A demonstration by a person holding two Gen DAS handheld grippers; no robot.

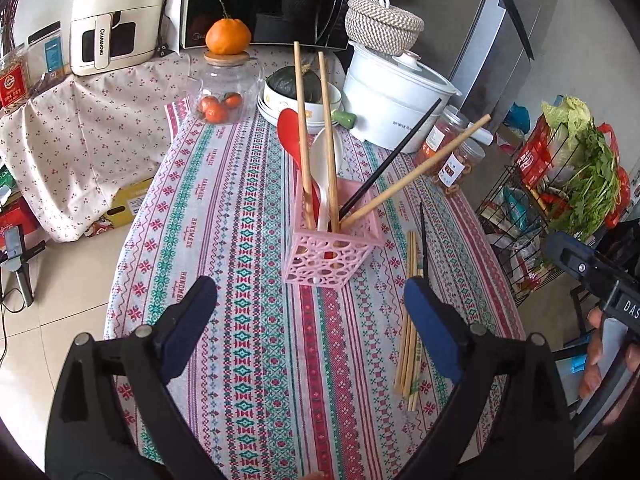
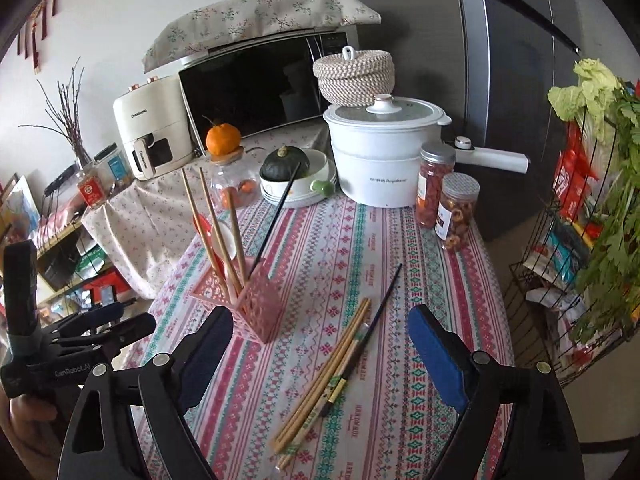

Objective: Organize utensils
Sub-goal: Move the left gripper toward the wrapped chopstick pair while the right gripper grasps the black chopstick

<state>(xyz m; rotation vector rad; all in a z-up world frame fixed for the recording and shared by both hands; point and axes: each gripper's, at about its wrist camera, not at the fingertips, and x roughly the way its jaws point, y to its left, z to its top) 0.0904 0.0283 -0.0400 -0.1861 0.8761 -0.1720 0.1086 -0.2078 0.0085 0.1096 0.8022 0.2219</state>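
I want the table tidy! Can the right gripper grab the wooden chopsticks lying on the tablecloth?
Probably yes. The right gripper is open and empty, and the loose wooden chopsticks lie right ahead between its fingers. Nothing covers them, though a thin dark chopstick lies alongside.

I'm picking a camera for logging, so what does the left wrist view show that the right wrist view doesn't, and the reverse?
Only the left wrist view shows the floor beside the table and the open left gripper head-on. Only the right wrist view shows the bare twigs, the red wall hangings and the open right gripper head-on. Both show the pink utensil holder and the loose chopsticks on the tablecloth.
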